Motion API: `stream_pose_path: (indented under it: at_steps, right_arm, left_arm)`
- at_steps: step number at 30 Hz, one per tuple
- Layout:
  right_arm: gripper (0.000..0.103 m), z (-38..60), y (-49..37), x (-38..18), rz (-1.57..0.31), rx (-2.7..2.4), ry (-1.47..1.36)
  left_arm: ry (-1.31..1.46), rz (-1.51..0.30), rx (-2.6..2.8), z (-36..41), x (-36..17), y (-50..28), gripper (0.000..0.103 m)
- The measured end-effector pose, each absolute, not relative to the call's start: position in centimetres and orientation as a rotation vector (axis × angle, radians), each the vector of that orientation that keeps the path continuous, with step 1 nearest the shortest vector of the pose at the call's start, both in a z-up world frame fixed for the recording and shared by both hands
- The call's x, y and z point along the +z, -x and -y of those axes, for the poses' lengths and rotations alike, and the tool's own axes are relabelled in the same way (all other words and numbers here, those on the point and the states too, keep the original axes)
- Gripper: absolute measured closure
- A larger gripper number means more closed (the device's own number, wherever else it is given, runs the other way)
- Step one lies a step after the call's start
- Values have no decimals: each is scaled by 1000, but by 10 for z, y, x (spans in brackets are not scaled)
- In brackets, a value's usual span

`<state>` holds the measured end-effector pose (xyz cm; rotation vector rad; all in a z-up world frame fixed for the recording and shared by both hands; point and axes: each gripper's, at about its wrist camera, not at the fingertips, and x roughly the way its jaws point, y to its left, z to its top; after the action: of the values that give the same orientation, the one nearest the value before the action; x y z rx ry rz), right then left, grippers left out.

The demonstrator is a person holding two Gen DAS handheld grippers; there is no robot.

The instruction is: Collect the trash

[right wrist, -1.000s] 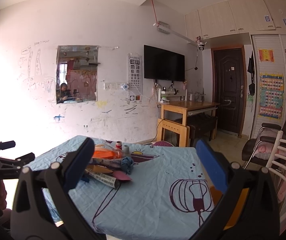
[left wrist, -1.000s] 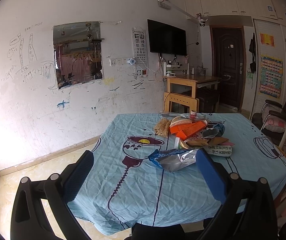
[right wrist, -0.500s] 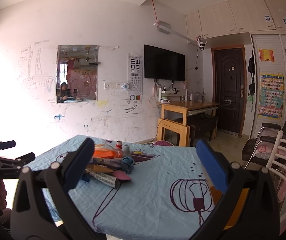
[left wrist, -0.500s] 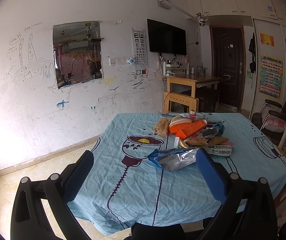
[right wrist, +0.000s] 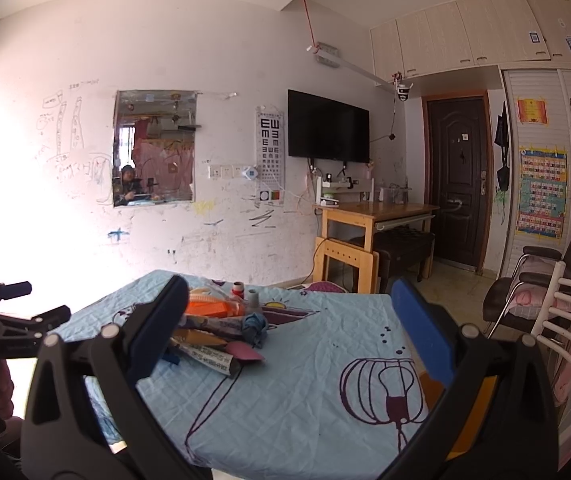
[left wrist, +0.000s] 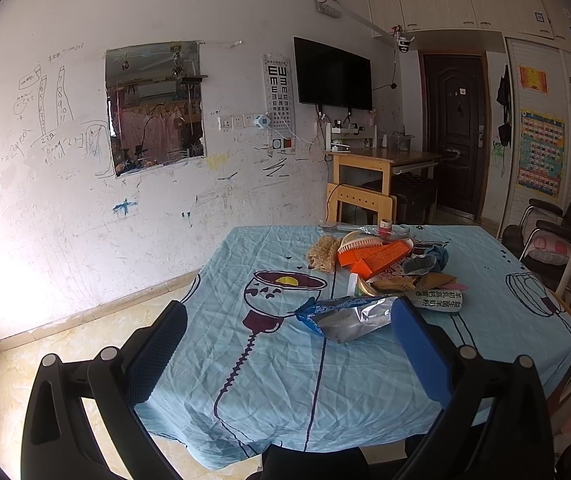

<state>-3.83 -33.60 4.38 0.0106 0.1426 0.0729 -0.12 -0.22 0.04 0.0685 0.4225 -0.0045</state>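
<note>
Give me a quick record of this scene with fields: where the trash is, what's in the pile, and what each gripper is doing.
surface: table with blue cloth
trash location: one pile on the table's far half
pile items: silver foil bag, orange box, brush, white printed packet, blue crumpled wrapper
left gripper: open, empty, short of the foil bag
right gripper: open, empty, above the table

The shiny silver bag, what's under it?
The silver bag lies on the blue tablecloth. Behind it sit other wrappers. Anything beneath it is hidden.
</note>
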Motion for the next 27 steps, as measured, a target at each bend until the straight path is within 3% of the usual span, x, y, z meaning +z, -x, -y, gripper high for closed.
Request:
stream_pose_path:
  at_steps: [20,27]
  right_arm:
    - [5,339,32,39,-162,78,-5]
    - [5,332,-8,20,-309,149,16]
  left_arm:
    - [-68,-431,1,1,-2,-2,6]
    - [-29,-535,-17,-6,-13,-38,6]
